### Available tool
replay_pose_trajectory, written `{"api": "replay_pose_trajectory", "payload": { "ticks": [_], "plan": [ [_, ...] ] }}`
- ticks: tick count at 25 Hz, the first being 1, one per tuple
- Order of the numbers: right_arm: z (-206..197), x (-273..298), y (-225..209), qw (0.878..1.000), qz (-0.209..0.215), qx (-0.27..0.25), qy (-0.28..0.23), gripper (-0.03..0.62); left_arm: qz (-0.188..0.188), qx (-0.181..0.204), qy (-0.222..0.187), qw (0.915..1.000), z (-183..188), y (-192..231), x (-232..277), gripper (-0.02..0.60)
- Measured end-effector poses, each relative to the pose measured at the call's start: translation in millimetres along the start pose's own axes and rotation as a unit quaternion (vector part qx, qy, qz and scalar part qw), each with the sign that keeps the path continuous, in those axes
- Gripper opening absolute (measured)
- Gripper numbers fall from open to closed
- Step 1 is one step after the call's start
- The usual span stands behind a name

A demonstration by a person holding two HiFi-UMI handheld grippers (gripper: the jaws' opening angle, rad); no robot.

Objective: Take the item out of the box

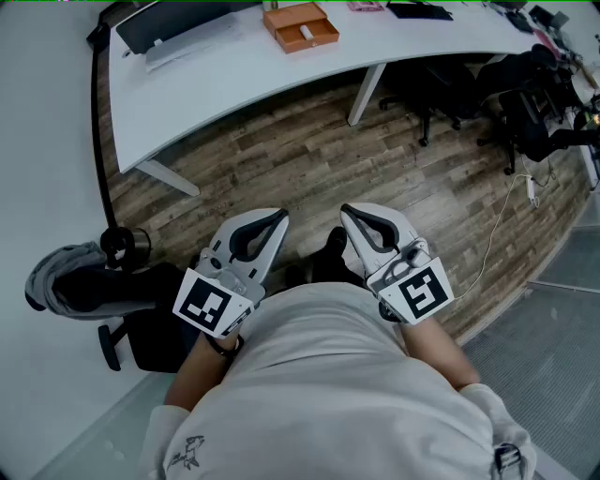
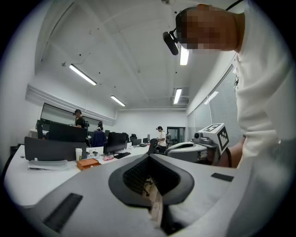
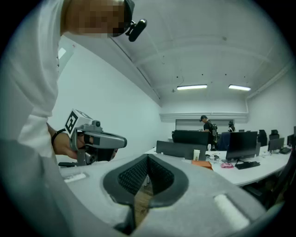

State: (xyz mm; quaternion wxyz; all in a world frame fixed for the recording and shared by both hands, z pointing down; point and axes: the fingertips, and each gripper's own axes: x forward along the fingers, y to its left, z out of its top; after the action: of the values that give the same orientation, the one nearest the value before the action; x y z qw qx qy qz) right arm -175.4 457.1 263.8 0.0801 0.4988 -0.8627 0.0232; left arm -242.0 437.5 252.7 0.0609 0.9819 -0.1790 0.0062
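An open orange box (image 1: 302, 26) sits on the white table (image 1: 216, 70) far ahead of me, with a small pale item (image 1: 307, 34) inside it. It also shows small in the left gripper view as the orange box (image 2: 88, 163) and in the right gripper view as the orange box (image 3: 202, 163). Both grippers are held close to the person's body over the wooden floor, well short of the table. My left gripper (image 1: 279, 217) (image 2: 149, 158) is shut and holds nothing. My right gripper (image 1: 347, 212) (image 3: 148, 158) is shut and likewise holds nothing.
A dark laptop (image 1: 155, 23) lies at the table's left end. Black office chairs (image 1: 441, 89) stand under the table at right, and a chair draped with a grey jacket (image 1: 70, 277) is at my left. A white cable (image 1: 511, 206) runs across the floor. People stand at far desks (image 2: 76, 122).
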Motion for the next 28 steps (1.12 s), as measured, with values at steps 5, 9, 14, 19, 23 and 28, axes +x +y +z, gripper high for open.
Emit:
{"api": "replay_pose_trajectory", "payload": {
  "ticks": [5,9,14,19,23,28],
  "plan": [
    [-4.0,7.0,-28.6,1.0,0.002,0.004,0.002,0.002,0.002,-0.005,0.003,1.0,-2.4,12.4,24.5,-0.002],
    [-8.4,11.4,-57.2,1.0,0.007,0.008,0.006,0.002,0.003,-0.009,0.012,0.9999,-8.4,23.0,47.5,-0.002],
    [-10.7,11.5,-109.2,1.0,0.006,0.002,0.003,0.002,0.012,-0.01,0.022,0.9996,-11.4,38.0,87.2,-0.002],
    [-13.7,5.1,-172.1,1.0,0.007,-0.001,-0.007,0.002,0.02,-0.008,0.033,0.9992,-14.4,49.2,140.1,-0.002],
    [-20.8,-4.4,-218.0,1.0,0.011,0.004,0.0,0.002,0.025,-0.012,0.031,0.9991,-13.3,53.0,184.4,-0.002],
    [-26.4,-22.9,-267.6,1.0,0.012,0.004,0.002,0.002,0.033,-0.009,0.031,0.999,-8.1,51.8,233.7,-0.002]
  ]
}}
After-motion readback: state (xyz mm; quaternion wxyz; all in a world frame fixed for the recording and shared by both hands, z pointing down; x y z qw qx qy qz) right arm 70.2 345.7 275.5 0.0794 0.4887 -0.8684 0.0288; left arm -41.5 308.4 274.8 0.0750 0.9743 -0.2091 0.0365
